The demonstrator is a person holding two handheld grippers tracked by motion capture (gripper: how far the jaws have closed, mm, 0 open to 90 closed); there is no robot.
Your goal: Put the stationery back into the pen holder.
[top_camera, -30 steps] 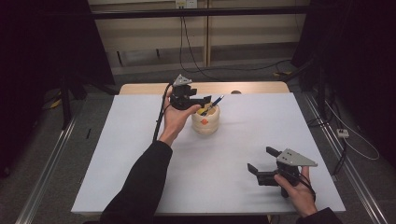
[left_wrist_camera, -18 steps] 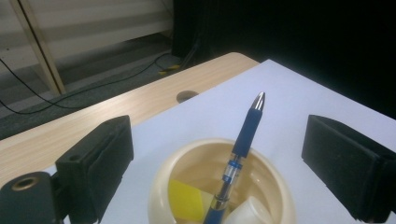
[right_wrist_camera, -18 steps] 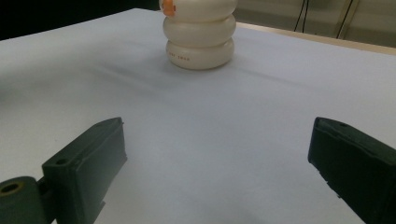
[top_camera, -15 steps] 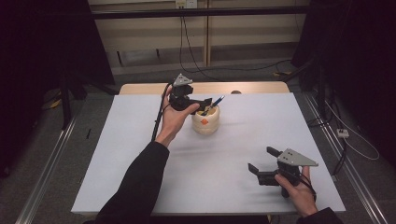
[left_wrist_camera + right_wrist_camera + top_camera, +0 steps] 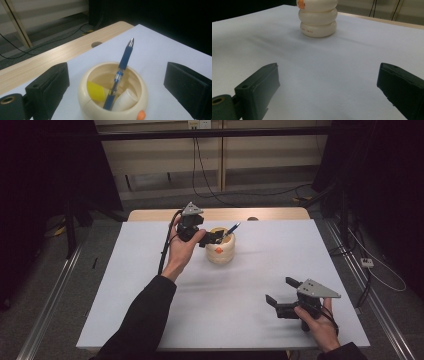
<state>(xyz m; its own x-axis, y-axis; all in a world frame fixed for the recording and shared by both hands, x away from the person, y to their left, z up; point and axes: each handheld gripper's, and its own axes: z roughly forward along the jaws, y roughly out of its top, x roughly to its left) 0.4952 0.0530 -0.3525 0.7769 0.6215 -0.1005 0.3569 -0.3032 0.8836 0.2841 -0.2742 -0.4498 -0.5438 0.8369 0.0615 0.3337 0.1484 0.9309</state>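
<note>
Toward the far middle of the worktop (image 5: 150, 285) stands the cream ringed holder (image 5: 220, 251), and the blue pen (image 5: 119, 75) leans inside it, tip up, beside a yellow piece (image 5: 96, 90) and a white piece (image 5: 126, 98). My left gripper (image 5: 212, 238) hovers at the holder's rim; its jaws have just been opening and now stand wide on either side of the holder, with the pen free between them and no pad touching it. I judge the pen delivered and released; what is left is to draw the left hand clear. My right gripper (image 5: 281, 295) waits near the front right, well apart, jaws wide open and empty. White sheet covers the worktop over a wooden top (image 5: 270, 213); beyond lie cables on a grey floor (image 5: 260, 195) and dark surroundings
</note>
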